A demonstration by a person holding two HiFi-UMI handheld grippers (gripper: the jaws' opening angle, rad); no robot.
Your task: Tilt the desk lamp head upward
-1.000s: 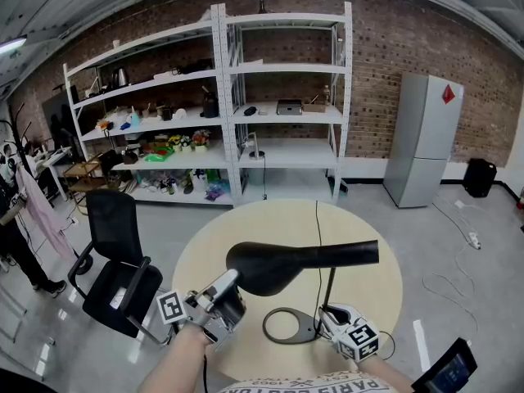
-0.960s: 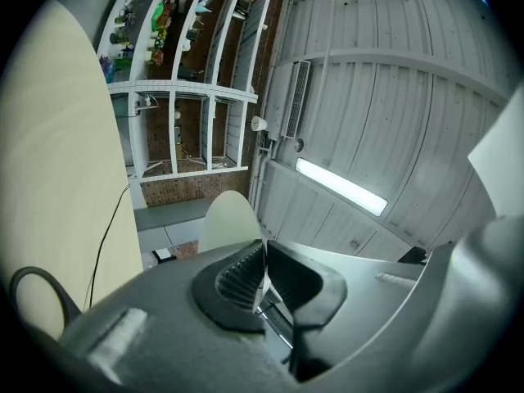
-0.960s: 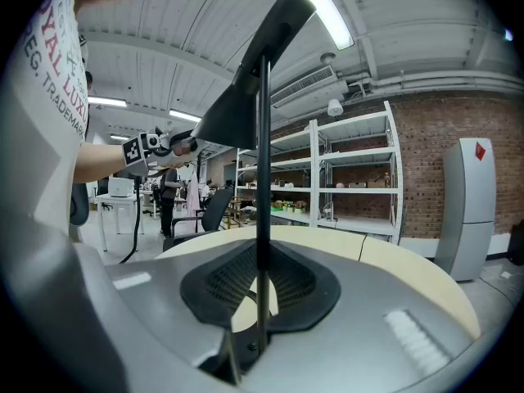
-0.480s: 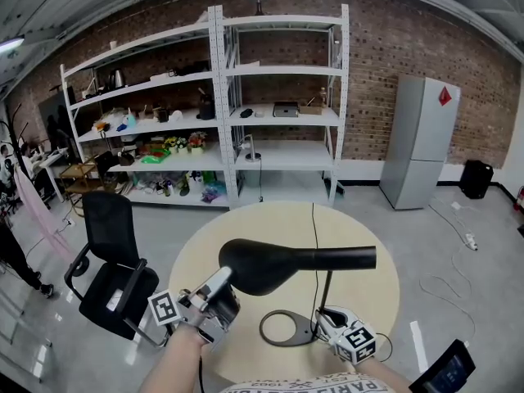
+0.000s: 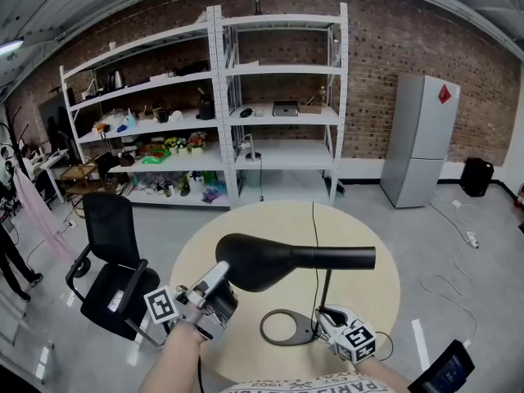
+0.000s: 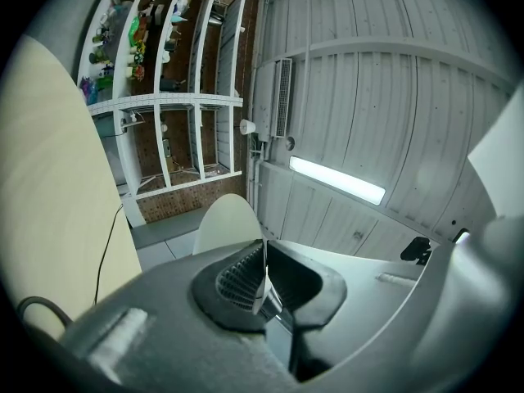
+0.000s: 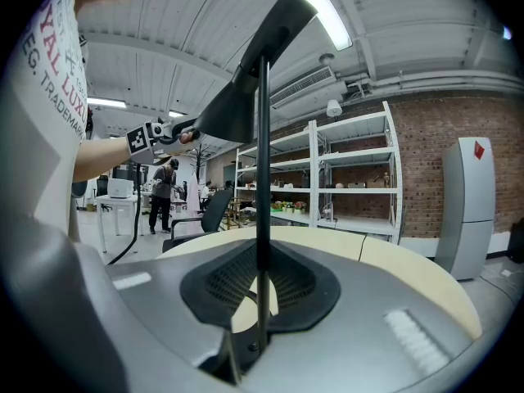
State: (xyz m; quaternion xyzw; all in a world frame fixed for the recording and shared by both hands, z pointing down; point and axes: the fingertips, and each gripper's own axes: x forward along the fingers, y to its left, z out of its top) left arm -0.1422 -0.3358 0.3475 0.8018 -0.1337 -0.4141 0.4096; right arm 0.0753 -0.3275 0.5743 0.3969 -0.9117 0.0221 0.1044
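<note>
Left gripper (image 5: 219, 276) has its jaws nipped almost together on the thin rim of the lamp head (image 5: 274, 260), which hangs roughly level above the round bench (image 5: 364, 236), a handy spot to lever the shade upward. Right gripper (image 5: 329, 318) has its jaws pinched on the slim stem (image 5: 328, 289) just above the ring base (image 5: 264, 327), likely bracing the lamp against tipping.

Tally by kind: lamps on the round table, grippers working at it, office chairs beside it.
desk lamp: 1
grippers: 2 (left gripper, right gripper)
office chair: 1
Total: 4
</note>
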